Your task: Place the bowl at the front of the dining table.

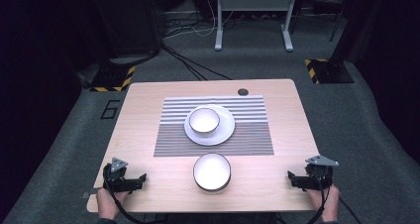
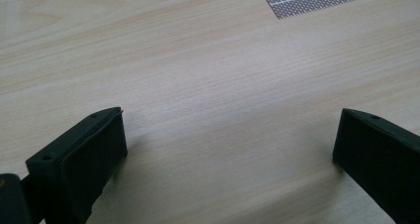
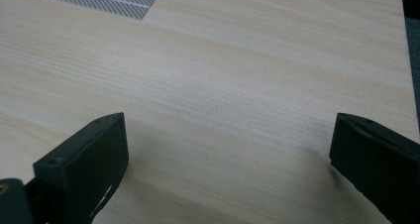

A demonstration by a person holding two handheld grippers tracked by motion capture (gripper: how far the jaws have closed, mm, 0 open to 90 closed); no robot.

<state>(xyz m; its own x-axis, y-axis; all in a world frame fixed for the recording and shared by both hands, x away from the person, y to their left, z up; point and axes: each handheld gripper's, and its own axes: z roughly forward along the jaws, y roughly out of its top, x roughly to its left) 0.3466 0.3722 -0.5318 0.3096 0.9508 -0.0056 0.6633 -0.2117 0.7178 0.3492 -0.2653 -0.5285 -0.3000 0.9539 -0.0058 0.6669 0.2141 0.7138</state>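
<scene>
- Both claws, left claw (image 1: pixel 141 177) and right claw (image 1: pixel 292 177), rest gaping and empty at the bottom corners.
- Bowl (image 1: pixel 212 172) sits bottom centre on the counter (image 1: pixel 148 115), between them.
- Likely stiff, glazed, slippery, breakable; pinch its rim.

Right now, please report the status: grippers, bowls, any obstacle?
Left gripper and right gripper open, resting at the near table corners. Near bowl on bare table; far bowl sits on plate. Nothing between grippers and near bowl.

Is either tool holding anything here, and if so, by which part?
Nothing is held. The left tool and right tool both have jaws spread wide over bare table, apart from the near bowl.
</scene>
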